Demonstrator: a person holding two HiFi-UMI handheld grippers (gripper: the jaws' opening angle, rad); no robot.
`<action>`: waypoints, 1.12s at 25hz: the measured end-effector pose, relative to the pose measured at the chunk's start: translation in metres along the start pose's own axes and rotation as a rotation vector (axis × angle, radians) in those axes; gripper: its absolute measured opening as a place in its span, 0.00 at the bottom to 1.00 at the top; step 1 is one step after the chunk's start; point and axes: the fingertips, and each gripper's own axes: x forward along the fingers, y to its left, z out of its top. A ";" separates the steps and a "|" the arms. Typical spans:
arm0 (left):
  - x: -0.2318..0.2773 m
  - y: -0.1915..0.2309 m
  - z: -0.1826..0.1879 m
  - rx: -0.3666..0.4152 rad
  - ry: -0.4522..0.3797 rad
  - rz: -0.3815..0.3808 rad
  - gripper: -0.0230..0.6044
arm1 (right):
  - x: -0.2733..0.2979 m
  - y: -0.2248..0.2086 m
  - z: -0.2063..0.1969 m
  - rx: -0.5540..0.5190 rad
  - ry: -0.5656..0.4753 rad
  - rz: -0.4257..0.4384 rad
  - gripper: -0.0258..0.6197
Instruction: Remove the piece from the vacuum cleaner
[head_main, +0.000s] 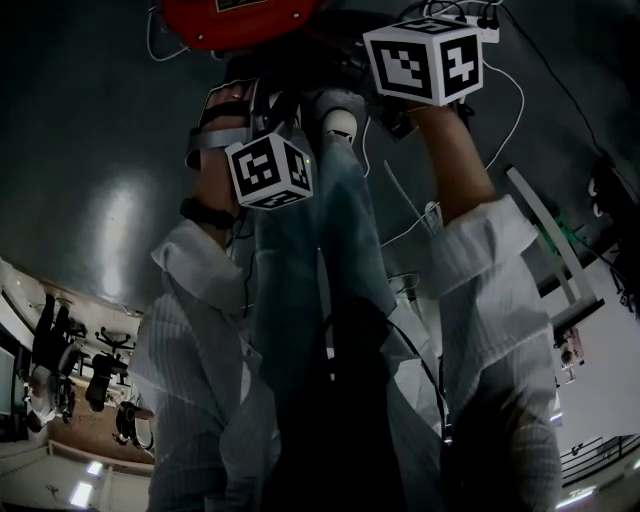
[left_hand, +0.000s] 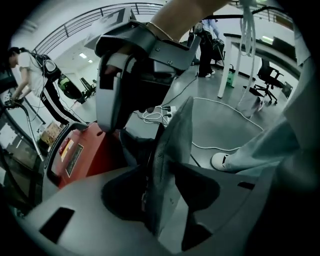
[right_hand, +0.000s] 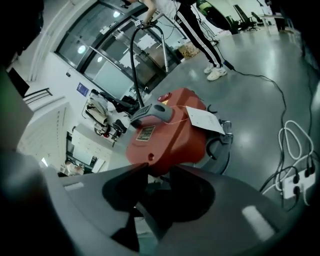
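The red vacuum cleaner (right_hand: 167, 135) stands on the grey floor, with a grey handle (right_hand: 152, 114) on top and a white tag (right_hand: 205, 120) lying on its body. A dark hose (right_hand: 136, 55) rises from it to a person further back. My right gripper (right_hand: 159, 170) hangs open just above and in front of the red body, with nothing between its jaws. My left gripper (left_hand: 162, 147) is open too and holds nothing; the vacuum (left_hand: 80, 150) lies to its left. In the head view both grippers, left (head_main: 250, 120) and right (head_main: 420, 60), are held over the vacuum (head_main: 240, 20).
White cables and a power strip (right_hand: 295, 185) lie on the floor to the right of the vacuum. My own legs and a white shoe (left_hand: 222, 161) are close to it. A person in striped trousers (right_hand: 200, 30) stands behind; desks and office chairs (left_hand: 267, 75) are further off.
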 end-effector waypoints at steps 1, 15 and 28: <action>0.000 0.001 -0.001 0.004 -0.003 -0.001 0.33 | 0.000 0.004 0.005 0.013 -0.016 0.026 0.21; -0.004 -0.027 0.002 -0.001 0.035 -0.139 0.09 | 0.002 -0.003 0.019 0.084 -0.021 -0.035 0.24; -0.009 -0.054 0.003 -0.088 0.028 -0.285 0.09 | 0.004 -0.006 0.024 0.081 -0.029 -0.052 0.24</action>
